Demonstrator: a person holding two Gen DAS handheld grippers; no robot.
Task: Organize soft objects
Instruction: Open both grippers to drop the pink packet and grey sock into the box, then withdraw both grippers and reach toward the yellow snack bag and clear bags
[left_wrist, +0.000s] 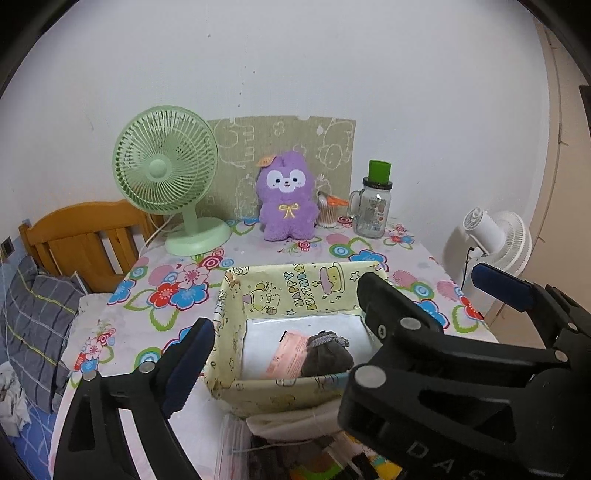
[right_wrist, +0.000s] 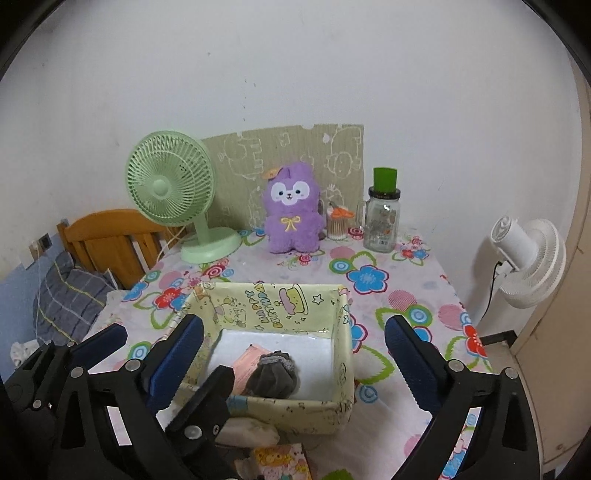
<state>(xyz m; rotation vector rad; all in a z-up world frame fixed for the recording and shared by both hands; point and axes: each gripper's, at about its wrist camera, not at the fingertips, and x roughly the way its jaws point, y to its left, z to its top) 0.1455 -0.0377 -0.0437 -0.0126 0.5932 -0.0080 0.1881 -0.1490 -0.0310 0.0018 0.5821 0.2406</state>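
A pale yellow fabric basket (left_wrist: 258, 391) (right_wrist: 343, 343) printed with cartoons stands on the flowered table. Inside it lie a rolled grey sock (left_wrist: 327, 356) (right_wrist: 271, 376) and a pink paper packet (left_wrist: 290, 354) (right_wrist: 245, 363). A purple plush toy (left_wrist: 287, 197) (right_wrist: 291, 208) sits upright at the back of the table. My left gripper (left_wrist: 280, 358) is open and empty, fingers either side of the basket's near end. My right gripper (right_wrist: 295, 363) is open and empty above the basket's front. More soft items (left_wrist: 295, 424) (right_wrist: 251, 430) lie just in front of the basket, partly hidden.
A green desk fan (left_wrist: 166, 177) (right_wrist: 173, 192) stands back left. A glass jar with green lid (left_wrist: 373, 205) (right_wrist: 382, 218) and a cotton-swab cup (left_wrist: 328, 212) (right_wrist: 338, 221) stand back right. A white fan (right_wrist: 528, 258) is off the table's right edge. A wooden headboard (left_wrist: 85, 236) is left.
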